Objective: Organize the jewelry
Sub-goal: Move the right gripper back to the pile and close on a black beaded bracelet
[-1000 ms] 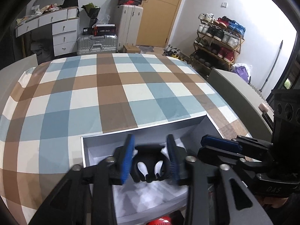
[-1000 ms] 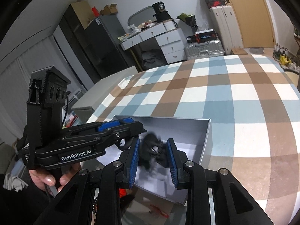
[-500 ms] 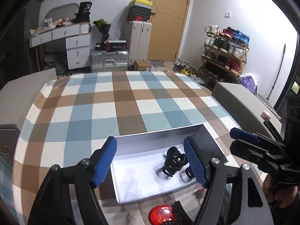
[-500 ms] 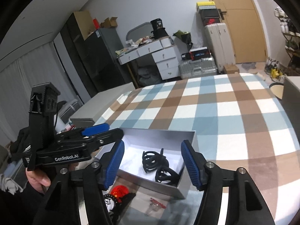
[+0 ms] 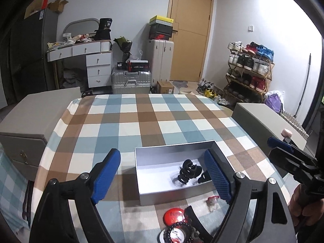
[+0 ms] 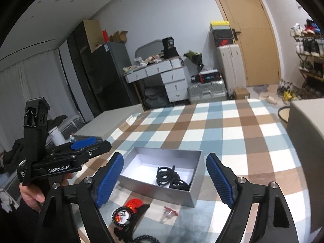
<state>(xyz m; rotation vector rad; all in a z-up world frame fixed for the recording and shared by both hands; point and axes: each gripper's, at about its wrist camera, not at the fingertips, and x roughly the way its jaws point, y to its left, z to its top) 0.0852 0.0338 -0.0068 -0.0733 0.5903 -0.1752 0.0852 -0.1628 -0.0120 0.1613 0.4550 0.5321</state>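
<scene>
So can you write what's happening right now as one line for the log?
left gripper: open, jaws just opening, empty | right gripper: open, jaws just opening, empty | black hair clips: in grey box

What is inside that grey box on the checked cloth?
Two black hair claws lie on the grey box's white bottom. From the left view, one blue pad hides part of its right corner.

checked tablecloth (image 5: pixel 129 129) bare beyond open grey box (image 5: pixel 174 151), 2 cabinets flanking

Soft woven blue-brown-white checked tablecloth (image 5: pixel 141 119) w/ matt finish, satin silver-grey cardboard box (image 6: pixel 178 195) w/ smooth white inside, glossy black plastic claw hair clips (image 5: pixel 187 172), ribbed blue rubbery gripper pads (image 6: pixel 219 179) at 3 o'clock.
</scene>
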